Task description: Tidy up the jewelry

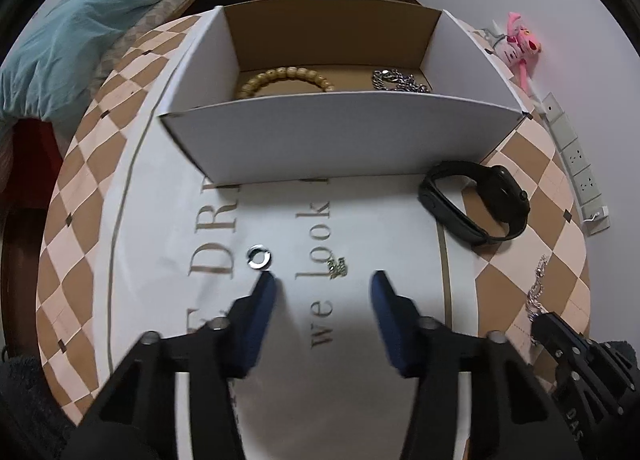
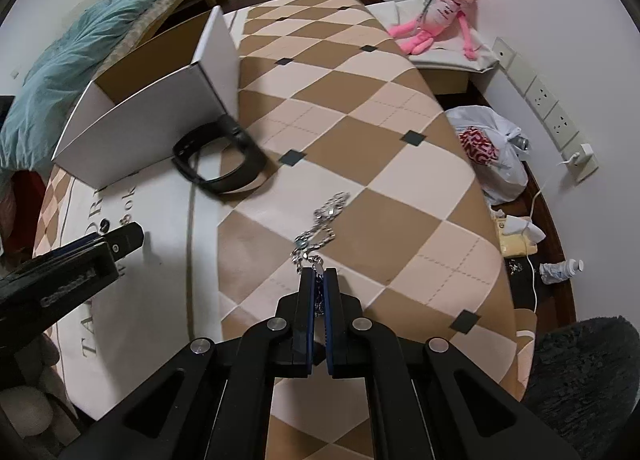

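My left gripper (image 1: 322, 280) is open above the white cloth, its left fingertip just short of a silver ring (image 1: 258, 256); a small gold earring (image 1: 337, 266) lies between the fingers, ahead. The open white box (image 1: 340, 136) holds a wooden bead bracelet (image 1: 285, 78) and a silver chain (image 1: 398, 81). A black watch (image 1: 476, 202) lies to the box's right, also in the right wrist view (image 2: 222, 164). My right gripper (image 2: 319, 272) is shut on the near end of a silver chain bracelet (image 2: 322, 222) lying on the checkered cover; it shows in the left wrist view (image 1: 536, 288) too.
The table has a brown and cream checkered cover (image 2: 360, 108). A pink plush toy (image 2: 436, 16), wall sockets (image 2: 548, 108) and a plastic bag (image 2: 488, 148) are at the right. A teal blanket (image 1: 72, 32) lies at the left. The left gripper shows in the right wrist view (image 2: 124, 238).
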Action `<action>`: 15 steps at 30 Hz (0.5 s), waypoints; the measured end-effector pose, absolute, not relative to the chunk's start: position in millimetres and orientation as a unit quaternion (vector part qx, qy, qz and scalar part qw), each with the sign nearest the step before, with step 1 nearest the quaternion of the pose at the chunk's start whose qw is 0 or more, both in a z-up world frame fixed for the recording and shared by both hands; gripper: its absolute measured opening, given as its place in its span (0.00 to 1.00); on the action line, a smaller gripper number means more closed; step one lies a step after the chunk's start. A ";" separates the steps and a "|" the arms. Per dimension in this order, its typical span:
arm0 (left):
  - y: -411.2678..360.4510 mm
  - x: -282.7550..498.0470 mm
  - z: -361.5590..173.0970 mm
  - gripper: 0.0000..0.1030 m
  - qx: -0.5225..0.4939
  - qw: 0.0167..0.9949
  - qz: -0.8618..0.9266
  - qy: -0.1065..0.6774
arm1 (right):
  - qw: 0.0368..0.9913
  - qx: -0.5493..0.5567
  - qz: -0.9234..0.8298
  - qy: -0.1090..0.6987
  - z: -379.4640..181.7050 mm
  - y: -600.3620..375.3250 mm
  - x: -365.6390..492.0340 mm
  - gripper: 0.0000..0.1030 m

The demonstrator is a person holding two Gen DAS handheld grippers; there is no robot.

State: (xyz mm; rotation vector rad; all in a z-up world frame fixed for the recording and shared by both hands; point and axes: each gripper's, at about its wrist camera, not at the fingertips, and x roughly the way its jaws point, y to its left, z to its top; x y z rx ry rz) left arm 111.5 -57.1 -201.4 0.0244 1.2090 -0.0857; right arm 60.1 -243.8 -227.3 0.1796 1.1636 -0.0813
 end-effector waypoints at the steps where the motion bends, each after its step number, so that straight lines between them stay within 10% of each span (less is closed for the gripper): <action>1: -59.4 112.6 -201.1 0.31 0.016 0.824 -0.042 0.565 | 0.831 0.086 -0.039 0.549 -227.4 -244.9 60.5 0.04; 6: -60.7 118.7 -199.1 0.06 0.014 0.827 -0.055 0.560 | 0.832 0.091 -0.040 0.546 -225.1 -246.4 63.1 0.04; 15: -44.6 102.0 -178.2 0.06 -0.007 0.832 -0.075 0.549 | 0.848 0.131 -0.005 0.513 -181.5 -253.2 64.5 0.04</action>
